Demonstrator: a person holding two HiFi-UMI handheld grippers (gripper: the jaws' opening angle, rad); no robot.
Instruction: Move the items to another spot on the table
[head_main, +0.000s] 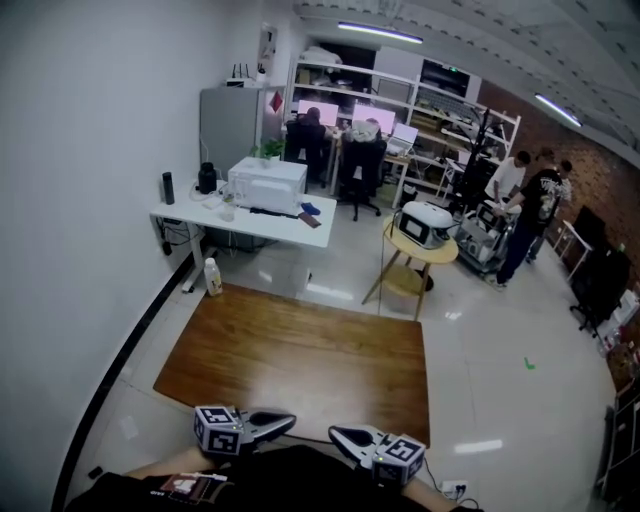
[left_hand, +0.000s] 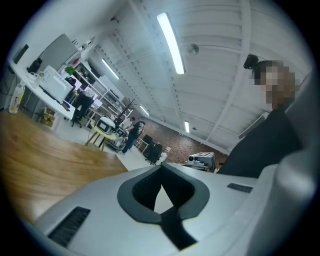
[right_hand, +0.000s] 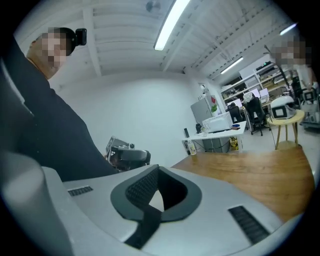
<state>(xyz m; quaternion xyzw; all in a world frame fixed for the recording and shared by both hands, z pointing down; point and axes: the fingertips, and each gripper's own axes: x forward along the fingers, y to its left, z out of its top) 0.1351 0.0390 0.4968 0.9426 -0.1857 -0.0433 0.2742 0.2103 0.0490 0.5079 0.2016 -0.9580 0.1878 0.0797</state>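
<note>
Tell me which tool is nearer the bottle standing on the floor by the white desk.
Left. The left tool sits at the near edge of the wooden table, on the bottle's side; the right tool is farther right.

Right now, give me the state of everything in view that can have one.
left gripper: shut, empty.
right gripper: shut, empty.
wooden table: nothing on its top in the head view.
ceiling light: on.
monitors: lit.
</note>
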